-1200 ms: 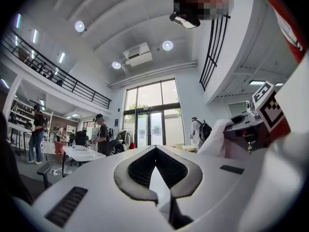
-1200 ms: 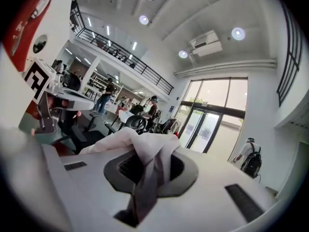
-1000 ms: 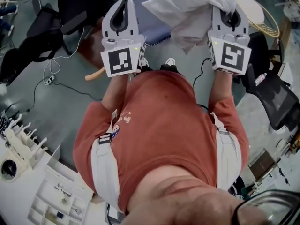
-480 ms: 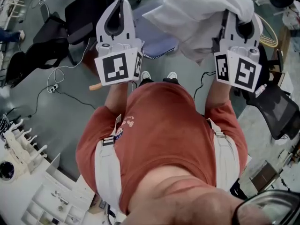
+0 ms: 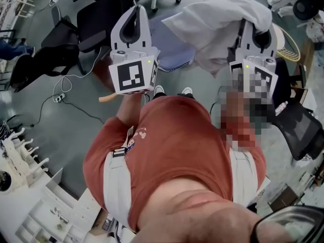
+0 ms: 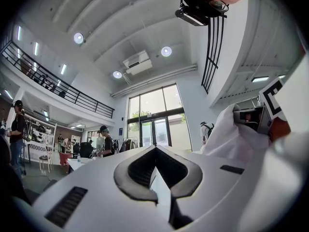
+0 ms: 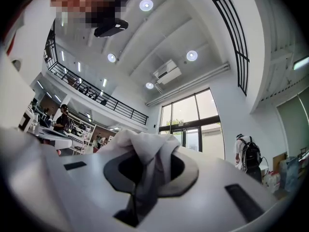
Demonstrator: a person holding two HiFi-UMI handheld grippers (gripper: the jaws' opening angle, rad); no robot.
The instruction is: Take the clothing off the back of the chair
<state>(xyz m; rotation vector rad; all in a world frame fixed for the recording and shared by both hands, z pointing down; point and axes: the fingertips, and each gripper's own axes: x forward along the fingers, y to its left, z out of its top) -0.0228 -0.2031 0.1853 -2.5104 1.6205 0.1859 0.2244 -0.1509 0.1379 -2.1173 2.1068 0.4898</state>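
Note:
A white garment hangs bunched from my right gripper, raised in front of the person's chest in the head view. In the right gripper view the cloth runs down between the jaws, which are shut on it. My left gripper is held up beside it at the left, apart from the cloth, its jaws shut with nothing between them. From the left gripper view the garment shows at the right. Below the garment lies a blue cushioned chair seat.
Black office chairs stand at the upper left and the right. Cables trail over the grey floor. A white table with parts trays is at the lower left. People stand far off in the hall.
Both grippers have risen, the right one carrying the white garment up with it and rolling a little. The garment now hangs higher above the blue seat.

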